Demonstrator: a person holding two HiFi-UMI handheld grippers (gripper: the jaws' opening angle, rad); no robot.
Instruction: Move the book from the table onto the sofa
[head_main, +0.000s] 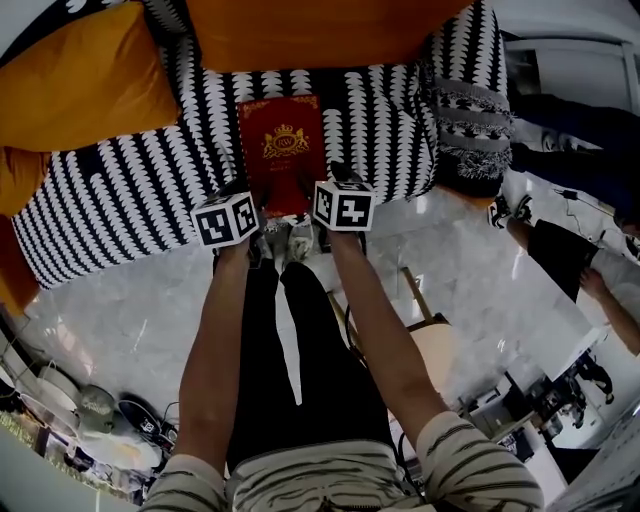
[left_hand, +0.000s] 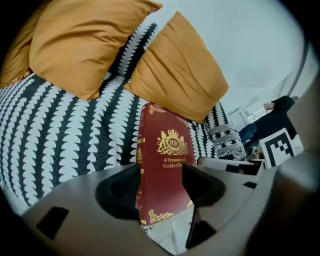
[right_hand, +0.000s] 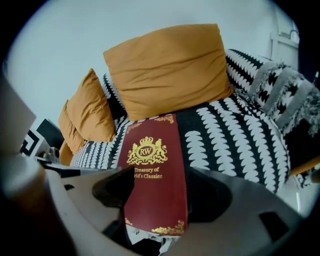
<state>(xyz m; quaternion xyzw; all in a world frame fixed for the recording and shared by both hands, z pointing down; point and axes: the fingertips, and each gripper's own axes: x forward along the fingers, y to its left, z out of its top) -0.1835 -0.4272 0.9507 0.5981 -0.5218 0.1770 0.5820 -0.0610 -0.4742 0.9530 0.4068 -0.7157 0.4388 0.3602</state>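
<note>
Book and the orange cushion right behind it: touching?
Apart. The head view shows a strip of patterned sofa between the far edge of the book and the cushion.

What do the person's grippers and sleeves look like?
The left gripper and right gripper are smooth grey shells with black insides. Each carries a white cube printed with black square markers. The person's sleeves are striped, dark and light.

Smooth, faintly glossy cover on the book (head_main: 281, 150); woven cloth on the sofa (head_main: 120, 200).
</note>
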